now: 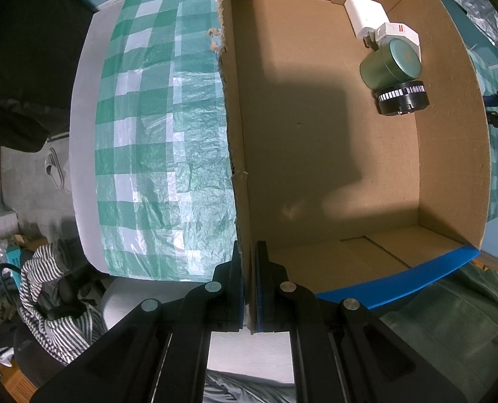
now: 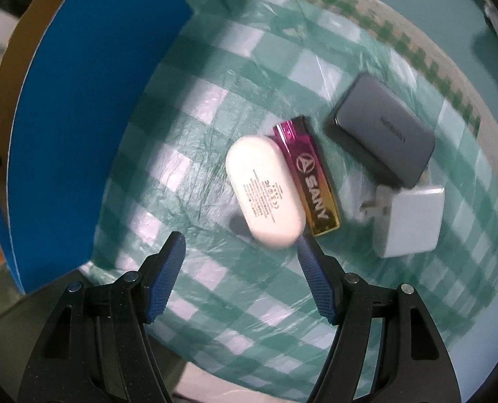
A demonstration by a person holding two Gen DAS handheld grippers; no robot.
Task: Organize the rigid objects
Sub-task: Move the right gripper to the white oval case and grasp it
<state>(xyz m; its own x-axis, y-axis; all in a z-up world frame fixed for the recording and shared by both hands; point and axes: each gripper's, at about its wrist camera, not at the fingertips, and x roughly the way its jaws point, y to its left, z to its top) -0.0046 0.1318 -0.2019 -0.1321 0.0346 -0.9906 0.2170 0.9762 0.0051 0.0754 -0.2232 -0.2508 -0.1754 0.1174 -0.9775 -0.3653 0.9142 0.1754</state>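
Observation:
My left gripper (image 1: 248, 258) is shut on the left wall of an open cardboard box (image 1: 239, 154). Inside the box, at its far right, lie a white charger (image 1: 366, 15), a white block with red marks (image 1: 398, 32), a green round tin (image 1: 390, 63) and a black ringed cylinder (image 1: 403, 97). My right gripper (image 2: 240, 240) is open and empty, just short of a white oval case (image 2: 265, 194). Beside the case lie a pink and gold SANY bar (image 2: 307, 174), a grey charger (image 2: 383, 131) and a white plug adapter (image 2: 411, 221).
The table is covered with a green and white checked cloth (image 1: 148, 141). The box's blue outer side (image 2: 81, 117) stands left of my right gripper. Striped clothing (image 1: 51, 302) and clutter lie on the floor beyond the table's edge.

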